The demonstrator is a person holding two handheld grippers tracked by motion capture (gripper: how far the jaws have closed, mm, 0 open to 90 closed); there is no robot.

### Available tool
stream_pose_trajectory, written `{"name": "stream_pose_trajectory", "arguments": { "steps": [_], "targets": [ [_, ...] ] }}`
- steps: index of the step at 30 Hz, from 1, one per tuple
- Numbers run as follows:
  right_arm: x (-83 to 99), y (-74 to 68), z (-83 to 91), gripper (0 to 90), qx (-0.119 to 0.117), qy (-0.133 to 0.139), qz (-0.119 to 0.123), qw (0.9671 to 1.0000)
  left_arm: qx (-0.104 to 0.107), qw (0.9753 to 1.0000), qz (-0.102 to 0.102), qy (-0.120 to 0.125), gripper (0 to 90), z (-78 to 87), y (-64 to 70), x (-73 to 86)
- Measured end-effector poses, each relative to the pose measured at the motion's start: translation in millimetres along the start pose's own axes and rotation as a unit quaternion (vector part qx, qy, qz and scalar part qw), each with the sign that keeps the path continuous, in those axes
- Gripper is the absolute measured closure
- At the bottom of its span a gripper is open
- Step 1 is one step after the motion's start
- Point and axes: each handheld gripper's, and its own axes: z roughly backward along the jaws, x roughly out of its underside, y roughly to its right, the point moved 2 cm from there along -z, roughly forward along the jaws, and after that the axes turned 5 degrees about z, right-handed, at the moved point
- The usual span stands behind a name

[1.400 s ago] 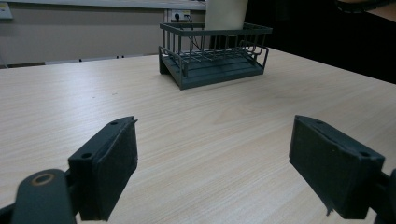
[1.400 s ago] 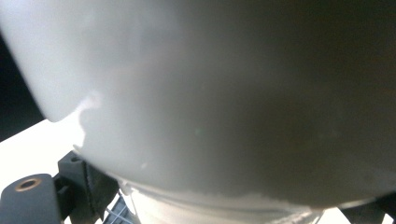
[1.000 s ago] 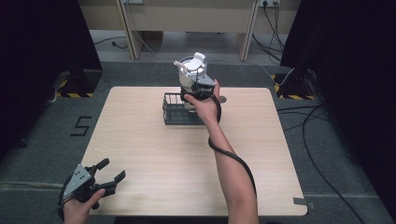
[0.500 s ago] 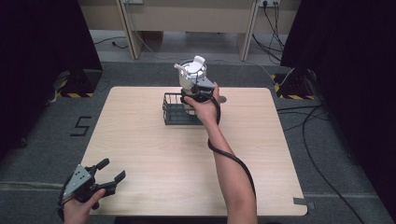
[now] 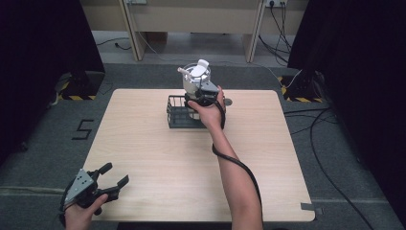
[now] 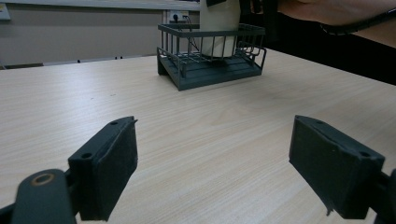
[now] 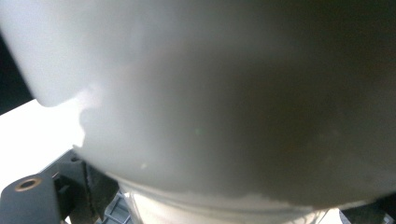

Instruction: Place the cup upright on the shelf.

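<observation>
Almost nothing has changed in the last second: the jug [image 5: 195, 76] stays in the basket [image 5: 178, 117] at the far middle of the table [image 5: 158, 158], and the right gripper [image 5: 203, 93] is still pressed to its near side, with only a very small shift of the hand. I judge from this that the work is at a slow point, either the grip being settled or the jug just placed, not a carry. In the left gripper view the jug [image 6: 219, 28] appears to stand on the floor of the basket [image 6: 210, 70], inside the wire walls. In the right gripper view the white wall of the jug [image 7: 210, 93] is so close that I cannot tell whether the jaws are closed on it (one jaw shows at the lower left, just beside the jug). The left gripper [image 5: 112, 177] stays at the near left corner, jaws wide and holding nothing. For moving, the basket rim surrounds the jug, so it must go straight up before any sideways motion. The far edge is near behind it, while the near half of the table is open.
</observation>
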Motion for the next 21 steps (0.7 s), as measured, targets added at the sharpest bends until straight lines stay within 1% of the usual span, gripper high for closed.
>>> {"name": "stream_pose_trajectory", "arguments": {
  "steps": [5, 10, 15, 18, 21],
  "targets": [
    [0.9, -1.4, 0.4, 10.9, 0.0, 0.0, 0.0, 1.0, 0.0, 1.0, 0.0, 0.0, 14.8, 0.0, 0.5, -0.1],
    [3.5, -1.5, 0.7, 10.7, 0.003, 0.009, 0.002, 1.0, 0.001, 1.0, 0.0, 0.0, 14.8, 0.0, 0.9, 0.0],
    [6.2, -0.7, 2.4, 10.1, 0.002, 0.014, -0.005, 0.9999, 0.003, 1.0, -0.003, -0.001, 14.8, -0.2, 1.5, 0.1],
    [7.2, -1.3, 2.4, 7.2, 0.003, 0.018, 0.004, 0.9998, 0.004, 1.0, -0.003, -0.002, 14.8, -0.4, 1.7, 0.2],
    [7.6, -2.1, 1.4, 4.1, 0.008, 0.016, 0.002, 0.9998, 0.004, 1.0, -0.004, -0.003, 14.8, -0.4, 1.7, 0.2]
  ]
}}
